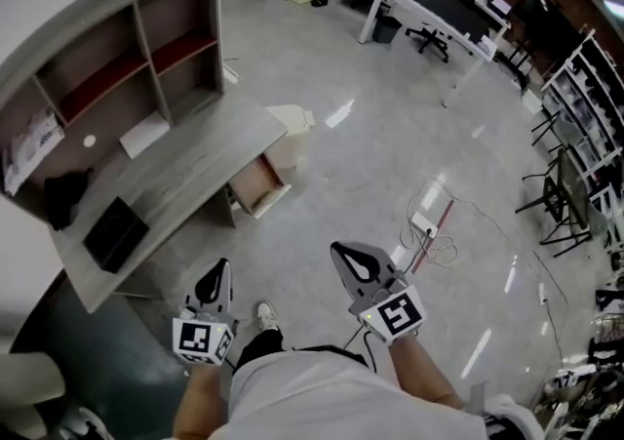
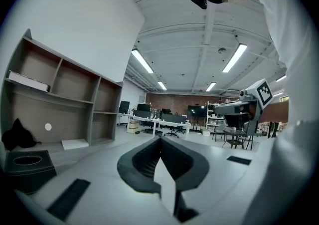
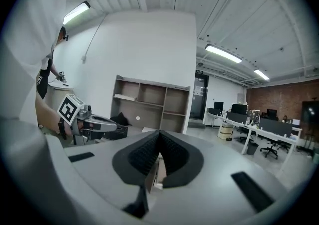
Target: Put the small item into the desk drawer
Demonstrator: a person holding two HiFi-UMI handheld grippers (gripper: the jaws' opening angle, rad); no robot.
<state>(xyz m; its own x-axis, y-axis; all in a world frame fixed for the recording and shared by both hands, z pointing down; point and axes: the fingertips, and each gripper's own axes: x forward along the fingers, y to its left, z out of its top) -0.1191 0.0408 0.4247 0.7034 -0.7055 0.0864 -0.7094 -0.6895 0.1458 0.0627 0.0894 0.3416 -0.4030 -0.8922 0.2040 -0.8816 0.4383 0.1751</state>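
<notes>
The left gripper (image 1: 218,277) and the right gripper (image 1: 349,260) hover above the floor (image 1: 390,155), well apart from the desk (image 1: 185,175). On both, the jaws are pressed together and nothing is held between them. The drawer (image 1: 255,184) stands pulled open under the desk's right end. A white flat item (image 1: 144,135), possibly the small item, lies on the desk top, apart from a black box (image 1: 115,233).
</notes>
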